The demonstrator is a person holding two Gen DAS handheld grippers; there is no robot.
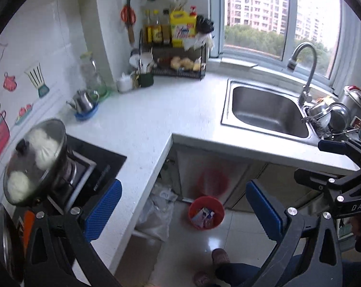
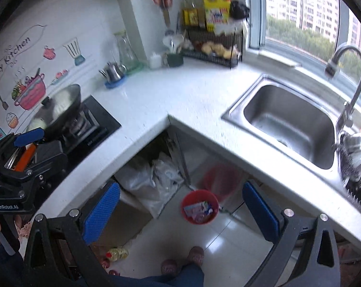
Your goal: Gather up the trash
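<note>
A small red bin [image 1: 206, 198] stands on the floor tiles below the counter corner, with pink and blue wrappers [image 1: 203, 217] inside it. My left gripper [image 1: 184, 211] hangs high above it, open, its blue pads wide apart with nothing between them. My right gripper [image 2: 181, 212] is open and empty too, and the same red bin [image 2: 188, 215] with its wrappers [image 2: 198, 209] shows between its pads far below. Each gripper shows at the edge of the other's view.
A white L-shaped countertop [image 1: 156, 119] holds a steel sink [image 1: 264, 110], a lidded wok on the stove [image 1: 36, 160] and a condiment rack [image 1: 178, 55]. Plastic bags [image 2: 156, 181] sit under the counter. A bottle [image 2: 117, 254] lies on the floor near a person's slippers [image 2: 196, 254].
</note>
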